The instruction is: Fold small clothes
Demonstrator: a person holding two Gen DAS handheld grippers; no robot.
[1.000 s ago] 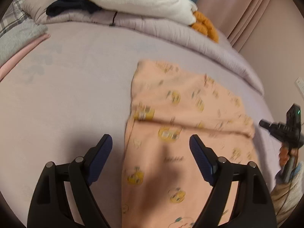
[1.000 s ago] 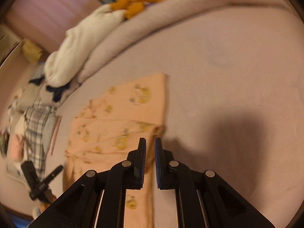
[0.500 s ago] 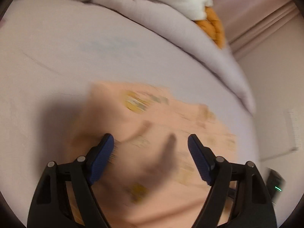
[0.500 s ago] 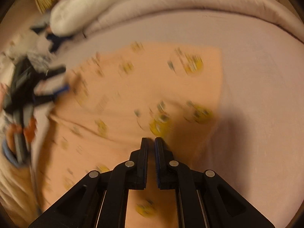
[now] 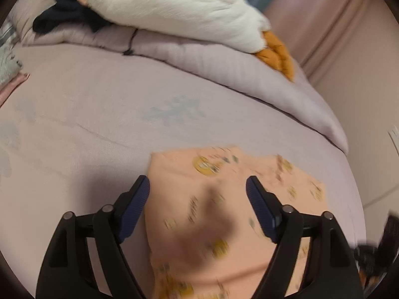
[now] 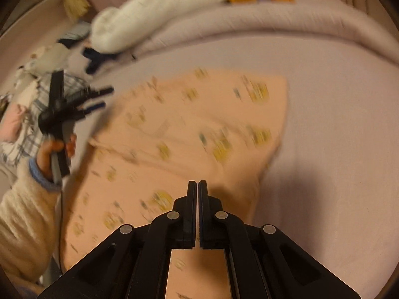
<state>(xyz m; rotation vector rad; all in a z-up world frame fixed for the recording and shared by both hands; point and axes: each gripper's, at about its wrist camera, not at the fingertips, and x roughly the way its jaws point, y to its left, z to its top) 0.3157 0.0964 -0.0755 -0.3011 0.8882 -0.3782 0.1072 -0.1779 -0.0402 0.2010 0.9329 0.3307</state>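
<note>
My left gripper [image 5: 198, 199] is spread wide, nothing pinched; its jaws have just been opening a bit more. It hovers over the peach garment [image 5: 224, 214], w/ the cloth's left edge running just inside the left pad. In the right wrist view the same gripper [image 6: 98, 98] shows at approx 9 o'clock, held in my left hand [image 6: 53, 149], cream fleece sleeve [image 6: 27, 214] below it.

My right gripper [image 6: 198, 186] is pressed together, pads meeting, jaws just finished closing. Can't see any cloth caught btwn the pads; the tips sit over the garment's near part at 6 o'clock.

The peach garment [image 6: 189, 134], yellow cartoon print, lies flat on the lilac bedsheet [image 5: 99, 114], centre of the right view, stretching from approx 12 to 7 o'clock. A fold line crosses it. Pics are motion-blurred, so print detail is unclear.

Beyond it, at 12 o'clock in the left view: a rolled lilac duvet [image 5: 224, 67], w/ a white fluffy blanket [image 5: 174, 10] on top, an orange plush [image 5: 276, 54] at its right end, a dark navy item [image 5: 64, 17] at 11 o'clock. Plaid cloth [image 6: 32, 124] sits at 9 o'clock in the right view, behind my left gripper.
</note>
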